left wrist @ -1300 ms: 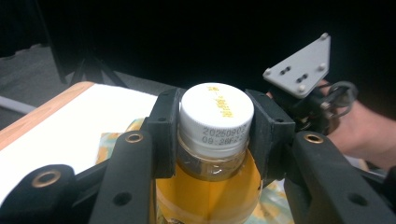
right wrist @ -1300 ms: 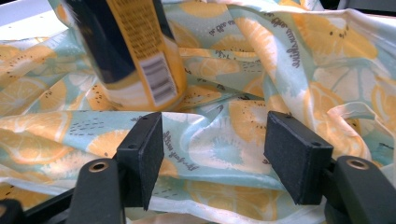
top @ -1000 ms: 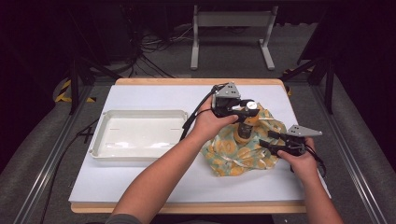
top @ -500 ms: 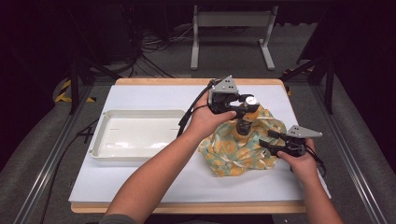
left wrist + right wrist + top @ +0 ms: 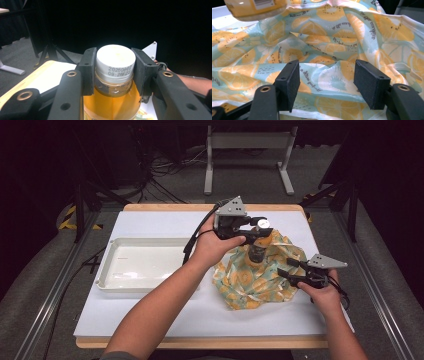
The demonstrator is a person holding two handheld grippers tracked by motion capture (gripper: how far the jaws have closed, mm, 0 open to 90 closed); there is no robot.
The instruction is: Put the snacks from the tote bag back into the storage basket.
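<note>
The left gripper [image 5: 115, 72] has its fingers [image 5: 88, 71] closed tight on the white cap of the bottle [image 5: 258, 251] of orange drink. Since a second ago the bottle has come up a bit and now hangs over the bag [image 5: 260, 272] with orange slices printed on it. The right gripper [image 5: 325, 85] waits at the bag's edge, fingers [image 5: 287, 83] open and pinching nothing. So the bottle looks about out of the bag. Next it could go in the white tray [image 5: 112, 280] on the table [image 5: 165, 320].
</note>
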